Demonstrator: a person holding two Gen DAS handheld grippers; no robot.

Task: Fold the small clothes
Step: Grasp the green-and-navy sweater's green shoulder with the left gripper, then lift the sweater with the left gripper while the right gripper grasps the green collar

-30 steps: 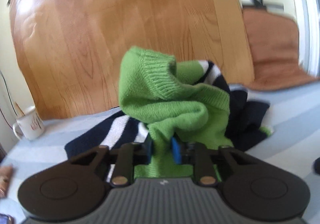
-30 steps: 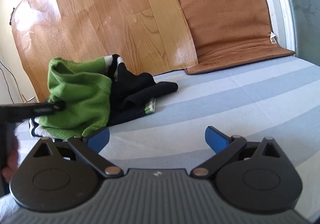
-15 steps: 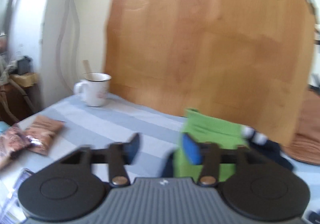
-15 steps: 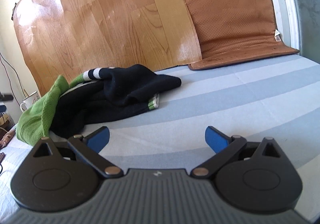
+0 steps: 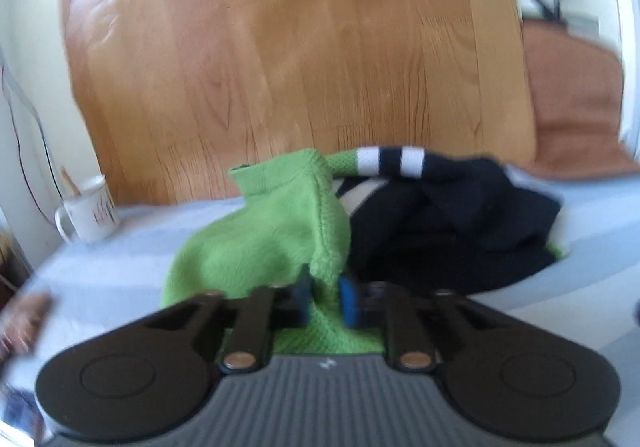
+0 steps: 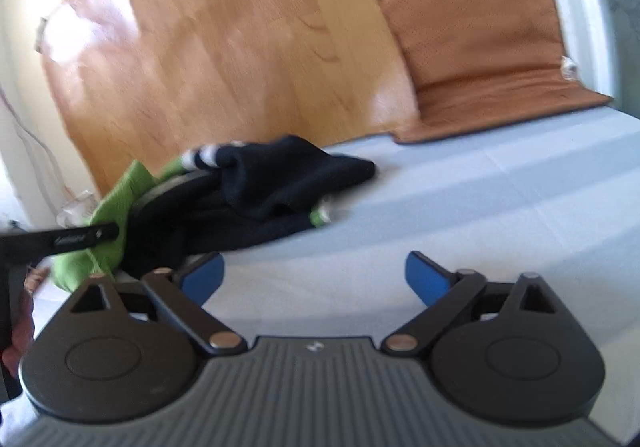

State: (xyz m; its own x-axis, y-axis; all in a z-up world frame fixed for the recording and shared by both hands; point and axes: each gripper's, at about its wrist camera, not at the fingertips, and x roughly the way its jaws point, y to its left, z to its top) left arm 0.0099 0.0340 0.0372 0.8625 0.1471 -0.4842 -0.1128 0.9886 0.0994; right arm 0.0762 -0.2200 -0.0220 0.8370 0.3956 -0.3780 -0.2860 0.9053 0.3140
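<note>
A: How do the fingers of the left gripper (image 5: 325,297) stand?

B: Its two blue-padded fingers (image 5: 347,299) are drawn nearly together, with only a narrow gap, and that gap is filled by a fold of the small green, navy and white knitted garment (image 5: 280,231). The green knit is pinched between the pads and runs down under them toward the gripper body.

A: And where does the rest of the garment lie from there?

B: The green part bunches up just beyond and to the left of the fingertips. The navy part spreads to the right and farther away, with white stripes along its far edge. It all rests on the pale blue striped cloth surface (image 5: 120,247), though the picture is blurred.

A: What about the right gripper (image 6: 314,276)?

B: Its blue-padded fingers (image 6: 426,279) are spread wide, with nothing between them but the striped cloth (image 6: 480,183). They touch nothing that can be seen.

A: Where is the garment (image 6: 256,191) relative to them?

B: To the left and beyond; the navy edge comes close behind the left finger, but whether it touches cannot be told. The left gripper's black arm reaches into the green part at the far left.

A: Anything else nearby?

B: A white mug (image 5: 90,213) stands far left, near a wood-grain board (image 5: 300,67) leaning at the back, and a brown perforated mat (image 6: 480,47) lies far right.
</note>
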